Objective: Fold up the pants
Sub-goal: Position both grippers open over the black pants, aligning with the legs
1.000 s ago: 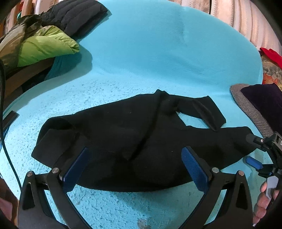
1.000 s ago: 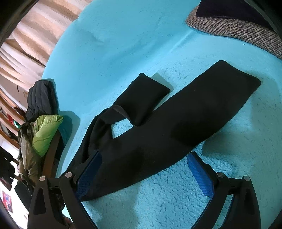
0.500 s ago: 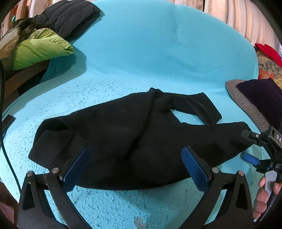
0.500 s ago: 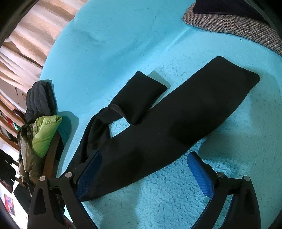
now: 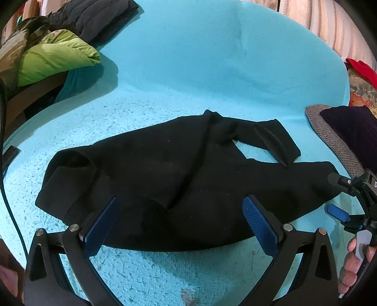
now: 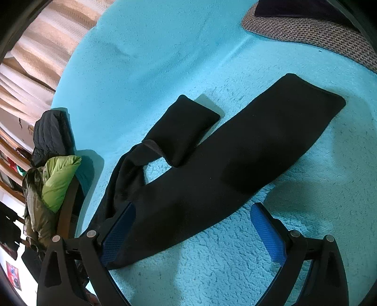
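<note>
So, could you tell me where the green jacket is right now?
The green jacket lies upper left in the left wrist view, at the turquoise blanket's edge beside a black jacket.

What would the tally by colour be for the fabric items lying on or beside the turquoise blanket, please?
Black: 2, the pants and puffer jacket
Lime green: 1, jacket
Grey: 1, woven cushion
Red: 1, cloth
Total: 5

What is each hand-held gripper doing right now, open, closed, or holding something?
Left hand-held gripper: open, holding nothing, above the black pants.
Right hand-held gripper: open, holding nothing, over the pants' near edge.
</note>
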`<state>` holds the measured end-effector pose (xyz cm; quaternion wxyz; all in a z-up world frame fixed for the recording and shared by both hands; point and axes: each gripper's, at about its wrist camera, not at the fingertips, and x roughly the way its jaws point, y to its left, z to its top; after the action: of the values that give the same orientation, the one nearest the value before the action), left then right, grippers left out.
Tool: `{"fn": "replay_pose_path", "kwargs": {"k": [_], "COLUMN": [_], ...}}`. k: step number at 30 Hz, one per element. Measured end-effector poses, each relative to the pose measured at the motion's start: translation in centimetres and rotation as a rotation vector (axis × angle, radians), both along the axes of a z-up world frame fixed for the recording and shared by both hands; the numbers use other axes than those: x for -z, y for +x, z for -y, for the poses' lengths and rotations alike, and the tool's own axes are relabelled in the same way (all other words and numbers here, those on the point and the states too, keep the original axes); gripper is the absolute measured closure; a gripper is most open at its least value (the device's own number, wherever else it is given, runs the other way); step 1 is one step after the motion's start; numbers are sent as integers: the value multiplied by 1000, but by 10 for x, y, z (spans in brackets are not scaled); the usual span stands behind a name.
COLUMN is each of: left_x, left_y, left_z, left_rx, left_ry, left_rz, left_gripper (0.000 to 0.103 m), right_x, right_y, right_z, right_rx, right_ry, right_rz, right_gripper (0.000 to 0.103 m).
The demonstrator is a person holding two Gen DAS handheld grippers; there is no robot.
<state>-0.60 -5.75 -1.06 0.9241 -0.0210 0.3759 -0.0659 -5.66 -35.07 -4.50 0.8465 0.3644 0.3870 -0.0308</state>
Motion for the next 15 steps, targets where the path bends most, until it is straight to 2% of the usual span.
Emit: {"fn": "replay_pose_path", "kwargs": {"k": [11, 15], "left_x": [2, 2], "left_y": [1, 1], "left_z": [1, -1], "left_rx": [2, 6], "left_ry": [9, 3], "left_rz": [-12, -17], "left_gripper": [0, 0], "right_x": [-2, 6], "right_y": [3, 5], "right_z": [-13, -9], "right_rx": [-41, -50], "right_ry": [-57, -29], "right_rz": [26, 8], "right_gripper": [4, 5]}}
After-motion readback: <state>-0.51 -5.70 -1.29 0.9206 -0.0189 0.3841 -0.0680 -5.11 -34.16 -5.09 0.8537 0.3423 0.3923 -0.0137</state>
